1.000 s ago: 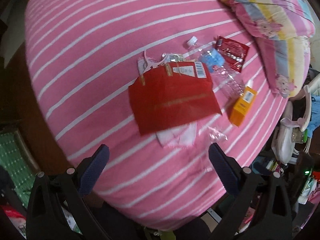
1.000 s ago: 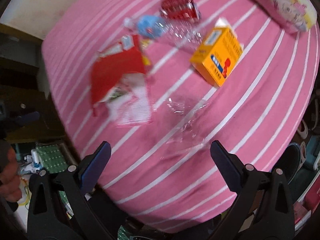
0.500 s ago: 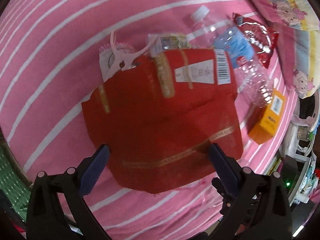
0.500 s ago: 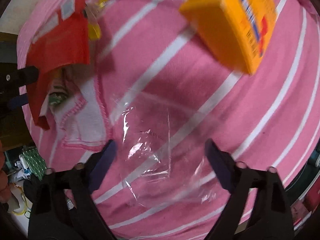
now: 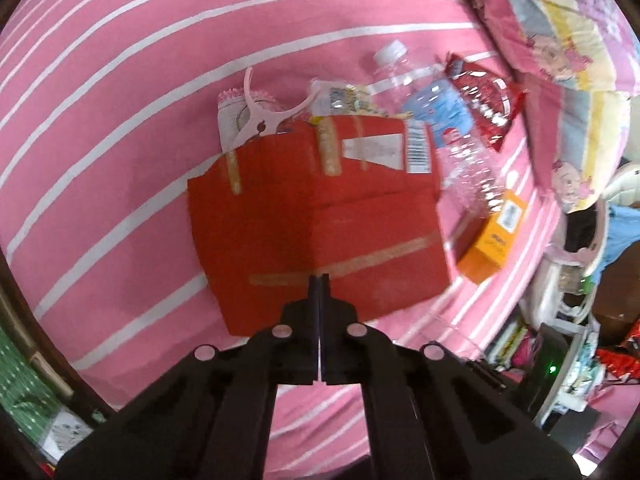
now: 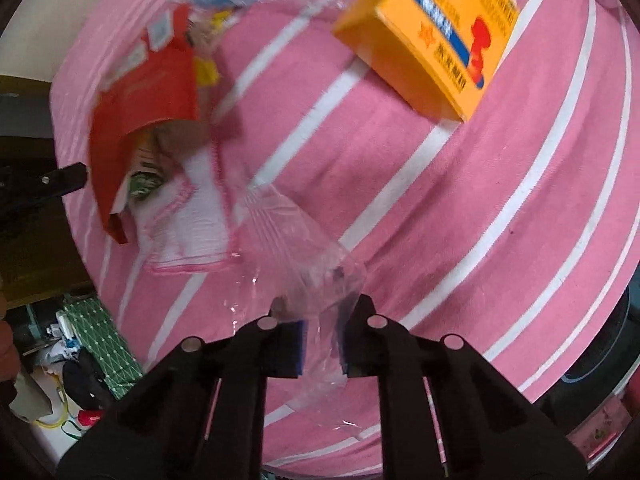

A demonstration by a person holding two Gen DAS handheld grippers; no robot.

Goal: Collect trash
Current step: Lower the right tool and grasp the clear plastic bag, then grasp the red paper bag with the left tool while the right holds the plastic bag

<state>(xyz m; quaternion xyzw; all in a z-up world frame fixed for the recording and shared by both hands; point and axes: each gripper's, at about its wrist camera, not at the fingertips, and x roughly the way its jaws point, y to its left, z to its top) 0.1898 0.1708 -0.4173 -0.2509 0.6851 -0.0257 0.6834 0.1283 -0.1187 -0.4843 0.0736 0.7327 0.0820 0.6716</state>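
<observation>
A flattened red cardboard box [image 5: 316, 220] lies on the pink striped bed [image 5: 120, 80]. My left gripper [image 5: 319, 280] is shut on its near edge. The box also shows in the right wrist view [image 6: 144, 116], with its near edge raised off the bed. My right gripper [image 6: 322, 344] is closed on a clear plastic bag [image 6: 304, 264], which passes between the fingers. An orange carton [image 6: 432, 36], a clear plastic bottle [image 5: 448, 120] with a blue label and a red snack wrapper [image 5: 484, 100] lie beyond.
A white cloth with pink trim [image 6: 188, 232] lies by the box. A pink clothes peg [image 5: 260, 120] and small wrappers [image 5: 344, 100] sit at the box's far edge. Pillows [image 5: 560, 40] are at the right. Floor clutter [image 5: 560, 340] lies past the bed edge.
Both grippers moved in toward the bed and closed. The left one closed on the red box edge. The right one closed on the clear plastic bag.
</observation>
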